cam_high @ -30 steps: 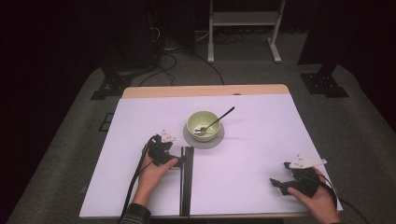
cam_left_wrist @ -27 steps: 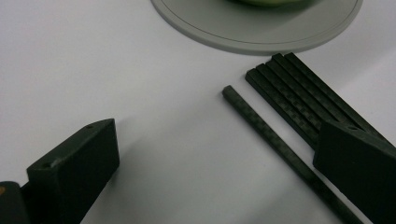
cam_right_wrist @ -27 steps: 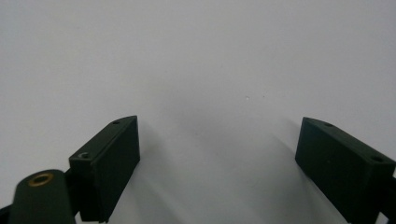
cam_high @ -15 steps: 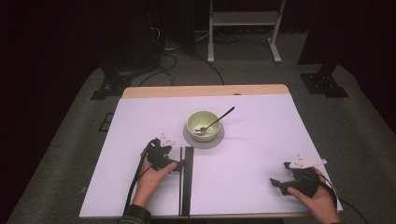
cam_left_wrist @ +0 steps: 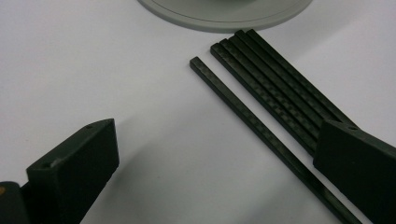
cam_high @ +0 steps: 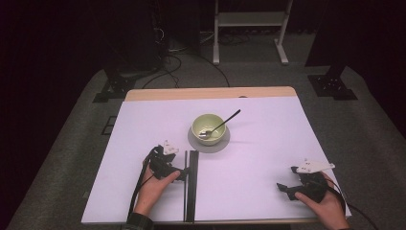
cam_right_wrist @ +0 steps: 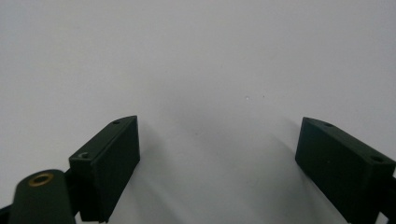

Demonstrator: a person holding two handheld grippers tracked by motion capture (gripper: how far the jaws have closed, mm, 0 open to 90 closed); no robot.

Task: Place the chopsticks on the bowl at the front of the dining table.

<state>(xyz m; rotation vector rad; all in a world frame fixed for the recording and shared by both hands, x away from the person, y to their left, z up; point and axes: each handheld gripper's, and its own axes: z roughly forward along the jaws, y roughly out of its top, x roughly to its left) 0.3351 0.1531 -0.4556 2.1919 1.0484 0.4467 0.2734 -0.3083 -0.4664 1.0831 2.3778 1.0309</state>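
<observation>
Each hand carries a black two-jaw gripper. The left gripper (cam_high: 178,173) bears a pale three-cornered plate on top and trails a black cable toward six o'clock; a dark plaid cuff shows at that wrist. The right gripper (cam_high: 283,188) has the same plate. The blocky jaws show small screw holes, with a brass-coloured fitting at seven o'clock.

Bright, even light on the white table (cam_high: 268,143), dark surroundings; soft shadows beneath slightly blurred jaws.

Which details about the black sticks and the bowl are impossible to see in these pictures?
- Black sticks: in the left gripper view their near ends are covered by a jaw and cut off by the lower edge.
- Bowl: too small in the high view to tell its contents around the spoon.
</observation>
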